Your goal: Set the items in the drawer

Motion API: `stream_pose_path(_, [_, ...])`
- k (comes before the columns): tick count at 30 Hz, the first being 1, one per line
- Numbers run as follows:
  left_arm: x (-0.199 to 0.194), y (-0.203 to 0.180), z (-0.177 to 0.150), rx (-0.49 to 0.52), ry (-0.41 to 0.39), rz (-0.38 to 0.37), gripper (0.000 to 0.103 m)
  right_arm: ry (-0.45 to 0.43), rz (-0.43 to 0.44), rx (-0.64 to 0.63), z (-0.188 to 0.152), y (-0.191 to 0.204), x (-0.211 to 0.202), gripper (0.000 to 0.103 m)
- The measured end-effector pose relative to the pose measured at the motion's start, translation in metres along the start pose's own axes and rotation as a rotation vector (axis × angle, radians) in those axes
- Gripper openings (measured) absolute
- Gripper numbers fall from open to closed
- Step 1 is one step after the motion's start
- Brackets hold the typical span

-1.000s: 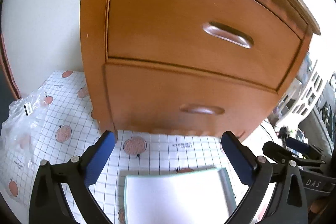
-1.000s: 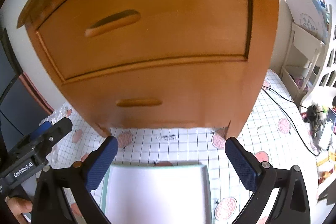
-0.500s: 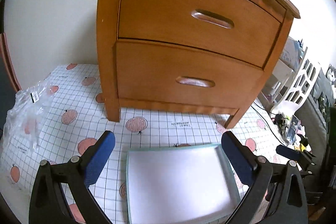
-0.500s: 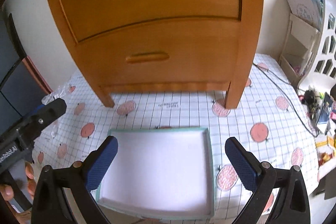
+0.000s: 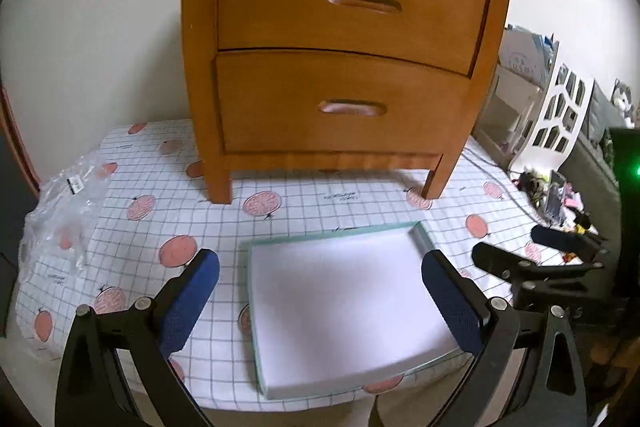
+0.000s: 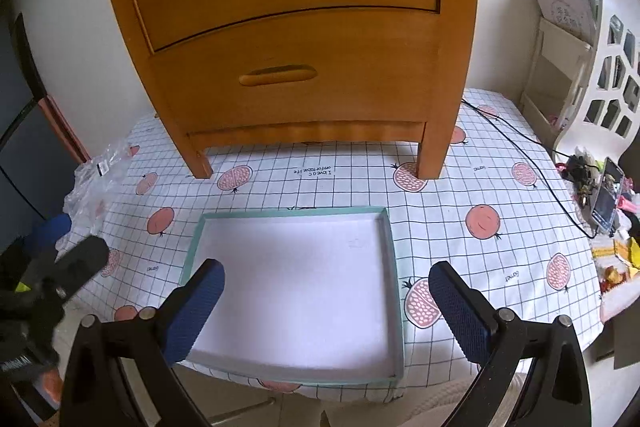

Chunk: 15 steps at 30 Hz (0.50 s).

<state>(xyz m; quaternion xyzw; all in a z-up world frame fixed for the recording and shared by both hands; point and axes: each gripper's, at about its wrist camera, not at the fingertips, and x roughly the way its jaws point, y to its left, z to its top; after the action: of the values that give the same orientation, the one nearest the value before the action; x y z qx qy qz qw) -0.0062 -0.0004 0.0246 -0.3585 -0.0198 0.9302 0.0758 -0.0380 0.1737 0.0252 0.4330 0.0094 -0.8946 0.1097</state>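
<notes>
Wooden two-drawer nightstand [image 5: 344, 59]: stands at the rear of a table under a pomegranate-print grid tablecloth [image 6: 460, 187]; upper drawer [image 5: 348, 3] and lower drawer [image 5: 344, 107] both closed. Shallow white tray with mint-green rim [image 6: 394, 267]: lies empty in front of the nightstand, apart from it. Crumpled clear plastic bag [image 5: 60, 211]: at the table's left edge. Left gripper [image 5: 320, 287]: jaws wide, nothing held, above the tray. Right gripper [image 6: 326, 299]: jaws wide, nothing held, likewise above the tray.

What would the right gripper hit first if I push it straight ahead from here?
Probably the lower drawer front of the wooden cabinet; the open right gripper seems to clear the shallow white tray below it, though depth is unclear.
</notes>
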Motion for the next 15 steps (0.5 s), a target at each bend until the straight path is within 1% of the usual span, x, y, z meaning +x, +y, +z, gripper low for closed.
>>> stream_pose_path(7, [-0.006, -0.006, -0.019, 0.041, 0.010, 0.033, 0.101, -0.009, -0.008, -0.012, -0.016, 0.005, -0.010, 0.103])
stream_pose_path(15, [-0.009, -0.010, -0.038, 0.060, 0.042, 0.040, 0.101, 0.004, -0.029, -0.041, -0.034, 0.011, -0.010, 0.103])
